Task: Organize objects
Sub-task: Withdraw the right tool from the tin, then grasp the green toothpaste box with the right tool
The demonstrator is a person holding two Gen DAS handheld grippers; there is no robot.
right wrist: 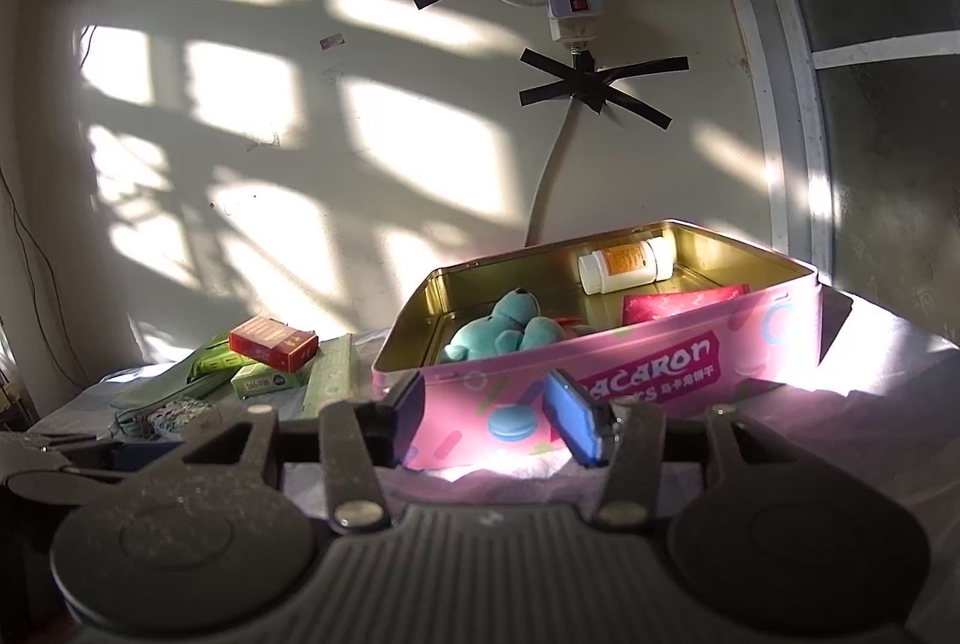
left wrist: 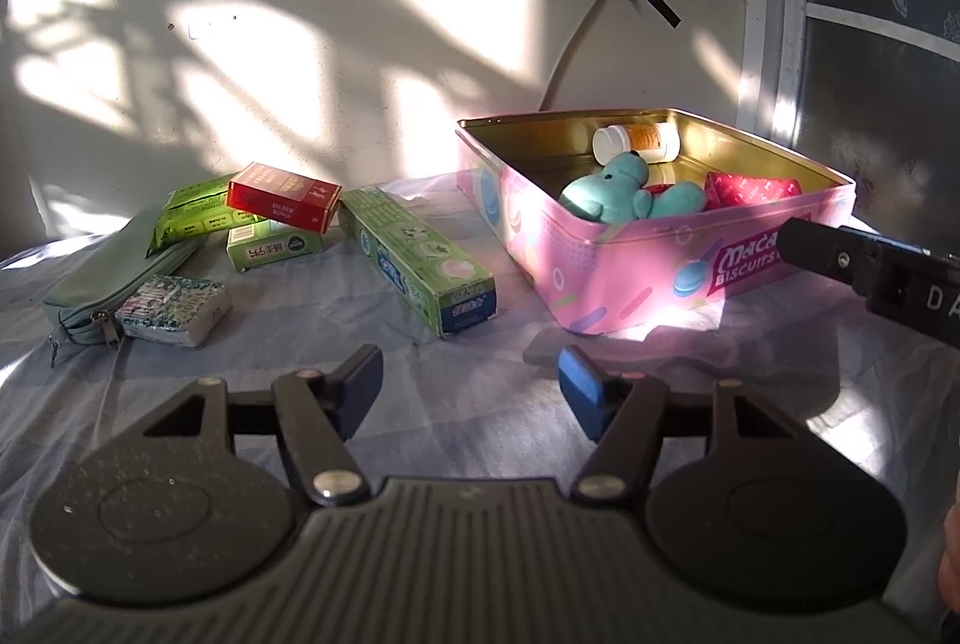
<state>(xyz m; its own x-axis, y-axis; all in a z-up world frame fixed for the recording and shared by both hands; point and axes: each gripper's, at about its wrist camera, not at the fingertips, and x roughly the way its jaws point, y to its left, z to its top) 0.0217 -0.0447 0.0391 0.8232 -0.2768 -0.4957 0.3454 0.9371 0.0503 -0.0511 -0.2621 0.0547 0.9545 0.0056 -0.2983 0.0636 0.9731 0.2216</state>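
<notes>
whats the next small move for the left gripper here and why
Probably ease the left gripper forward toward the long green box. Its jaws are open with nothing between them, that box lies nearest on the cloth, and the pink tin already holds the teal plush toy and white bottle.

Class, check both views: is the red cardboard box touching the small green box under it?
Touching. In the left wrist view the red cardboard box rests tilted on the small green box, no gap between them.
</notes>
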